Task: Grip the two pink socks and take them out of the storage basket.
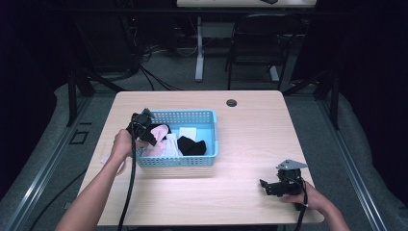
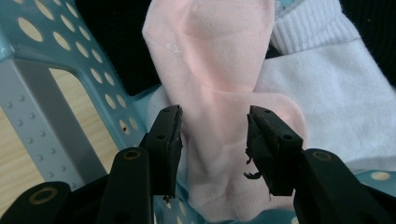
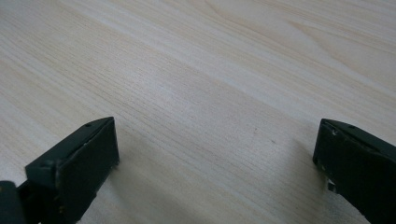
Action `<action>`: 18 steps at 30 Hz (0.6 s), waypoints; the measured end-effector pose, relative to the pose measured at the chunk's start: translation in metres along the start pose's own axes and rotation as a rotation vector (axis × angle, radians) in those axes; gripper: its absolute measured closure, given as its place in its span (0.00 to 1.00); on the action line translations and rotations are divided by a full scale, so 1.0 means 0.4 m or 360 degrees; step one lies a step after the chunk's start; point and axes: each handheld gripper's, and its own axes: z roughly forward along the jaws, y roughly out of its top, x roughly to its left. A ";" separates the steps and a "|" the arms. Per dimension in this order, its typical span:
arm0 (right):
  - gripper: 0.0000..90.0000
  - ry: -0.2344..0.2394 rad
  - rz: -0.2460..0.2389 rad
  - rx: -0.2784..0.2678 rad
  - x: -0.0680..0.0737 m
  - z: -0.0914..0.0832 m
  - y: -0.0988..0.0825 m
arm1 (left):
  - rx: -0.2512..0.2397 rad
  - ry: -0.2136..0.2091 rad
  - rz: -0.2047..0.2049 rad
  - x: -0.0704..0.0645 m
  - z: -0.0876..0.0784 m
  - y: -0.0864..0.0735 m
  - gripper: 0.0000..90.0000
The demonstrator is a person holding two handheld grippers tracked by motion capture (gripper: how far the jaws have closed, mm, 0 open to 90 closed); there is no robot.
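Your left fingers (image 2: 170, 135) stand either side of the pink sock (image 2: 219, 88), partly closed around it, though you cannot tell whether the pads press it yet. The sock lies in the left end of the blue basket (image 1: 211, 139), against a white sock (image 2: 336, 88), with a black sock (image 1: 191, 146) further along. Your right gripper (image 1: 269, 187) rests low over the bare desk (image 3: 210, 70), well apart from the basket, its fingers spread wide with nothing between them.

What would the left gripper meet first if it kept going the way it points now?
Most likely the pink sock: it already lies between the jaws of the left gripper, inside the blue basket. Whether the pads press on it is not clear. Beyond it sits a white sock.
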 end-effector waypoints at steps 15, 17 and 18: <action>0.00 0.0001 0.0000 0.0000 0.000 0.000 0.000 | 0.0031 -0.0022 0.0046 -0.008 0.026 -0.008 0.96; 0.00 -0.0001 0.0000 -0.0001 0.000 0.000 0.000 | 0.0009 -0.0029 0.0055 -0.011 0.021 -0.009 0.97; 0.00 0.0005 0.0001 -0.0002 0.000 0.000 0.000 | -0.0003 -0.0027 0.0062 -0.013 0.016 -0.009 0.97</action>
